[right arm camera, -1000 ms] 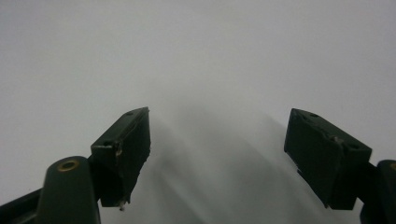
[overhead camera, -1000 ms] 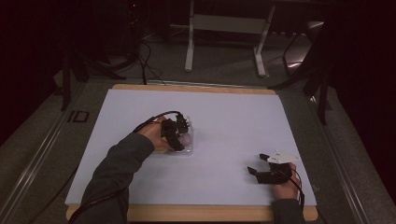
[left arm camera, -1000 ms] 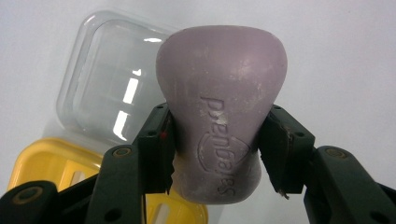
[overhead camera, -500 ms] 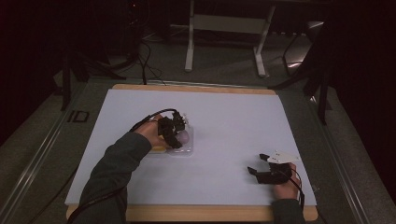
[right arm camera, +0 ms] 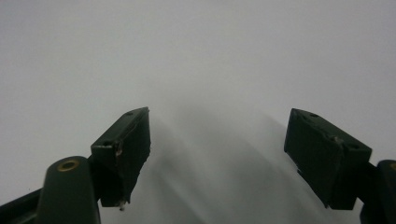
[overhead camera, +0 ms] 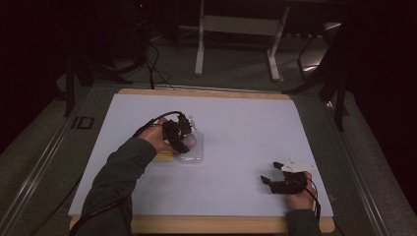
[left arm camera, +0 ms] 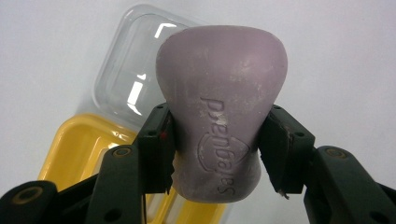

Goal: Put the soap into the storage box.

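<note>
A purple bar of soap point(left arm camera: 223, 112) with embossed lettering sits clamped at its waist between the jaws of my left gripper point(left arm camera: 215, 144). Under it lie a clear plastic lid point(left arm camera: 125, 74) and a yellow soap dish point(left arm camera: 88, 154). From above, my left gripper point(overhead camera: 181, 138) holds the soap point(overhead camera: 190, 141) over the clear lid point(overhead camera: 193, 156), with the yellow dish point(overhead camera: 164, 156) peeking out beside the hand. My right gripper point(overhead camera: 271, 173) rests near the table's front right with its jaws apart; in its own view the right gripper point(right arm camera: 217, 156) holds nothing above the white surface.
A white sheet point(overhead camera: 246, 128) covers the wooden table point(overhead camera: 206, 225). Beyond the far edge stand a desk frame point(overhead camera: 236, 34) and cables point(overhead camera: 147, 54) on a dark floor. A metal rail point(overhead camera: 39, 167) runs along the left side.
The left hand with the soap has shifted only slightly over the lid. The right gripper has stayed in place.
</note>
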Available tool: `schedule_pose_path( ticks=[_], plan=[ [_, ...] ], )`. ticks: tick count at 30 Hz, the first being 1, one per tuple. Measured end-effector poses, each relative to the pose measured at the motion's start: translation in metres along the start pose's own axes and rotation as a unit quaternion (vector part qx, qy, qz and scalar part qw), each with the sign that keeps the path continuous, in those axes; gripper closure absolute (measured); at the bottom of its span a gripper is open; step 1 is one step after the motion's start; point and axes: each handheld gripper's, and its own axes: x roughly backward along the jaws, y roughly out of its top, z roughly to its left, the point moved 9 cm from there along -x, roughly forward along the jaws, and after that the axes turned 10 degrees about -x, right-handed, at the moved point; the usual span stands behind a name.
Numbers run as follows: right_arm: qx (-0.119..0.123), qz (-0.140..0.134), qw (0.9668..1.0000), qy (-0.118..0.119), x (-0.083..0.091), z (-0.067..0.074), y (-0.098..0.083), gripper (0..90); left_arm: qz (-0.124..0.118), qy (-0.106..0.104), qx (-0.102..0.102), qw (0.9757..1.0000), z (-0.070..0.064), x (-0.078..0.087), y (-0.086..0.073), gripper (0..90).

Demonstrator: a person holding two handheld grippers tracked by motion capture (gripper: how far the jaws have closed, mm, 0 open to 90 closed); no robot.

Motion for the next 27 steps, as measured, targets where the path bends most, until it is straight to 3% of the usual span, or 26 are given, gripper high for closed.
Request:
schedule_pose_path(
  ticks=[27],
  plan=[
    [0.001,0.000,1.0000,0.000,0.000,0.000,0.000,22.4,-0.001,0.009,0.029,0.9995,0.011,0.008,-0.015,49.9]
  ],
)
